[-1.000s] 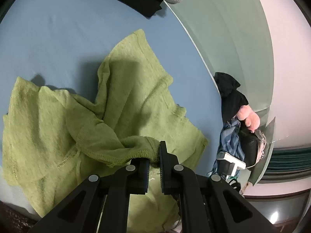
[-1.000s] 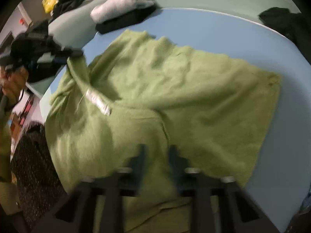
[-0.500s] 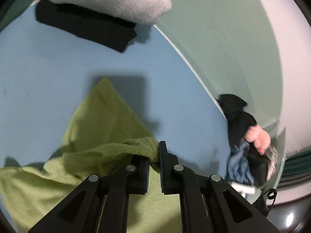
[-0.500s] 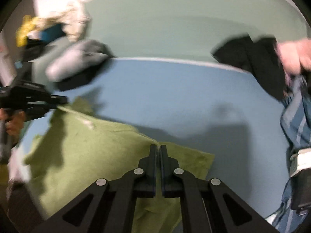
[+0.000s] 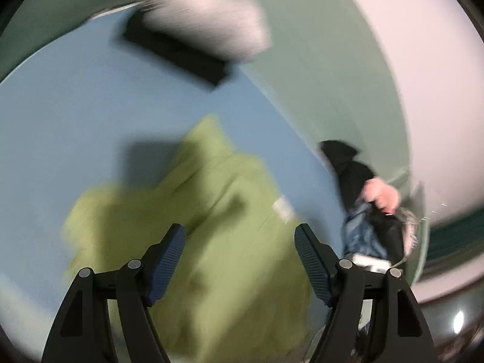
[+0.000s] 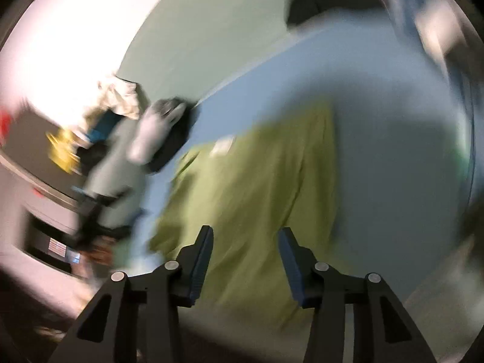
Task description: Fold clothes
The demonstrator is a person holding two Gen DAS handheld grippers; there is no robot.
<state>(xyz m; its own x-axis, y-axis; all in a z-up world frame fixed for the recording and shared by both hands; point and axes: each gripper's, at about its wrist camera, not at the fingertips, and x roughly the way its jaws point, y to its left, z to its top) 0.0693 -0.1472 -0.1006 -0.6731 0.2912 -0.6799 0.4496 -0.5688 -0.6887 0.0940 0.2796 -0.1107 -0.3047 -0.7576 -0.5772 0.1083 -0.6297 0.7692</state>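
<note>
left gripper [image 5: 239,264]: black arms, blue ribbed pads, silver screws
right gripper [image 6: 245,264]: made alike

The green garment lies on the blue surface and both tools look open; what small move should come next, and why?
Probably lower the left tool onto the near edge of the green garment and grip it for the next fold. Both it and the right tool are open and hold nothing, and the garment lies loose on the blue surface. Blur hides the exact edges.
</note>
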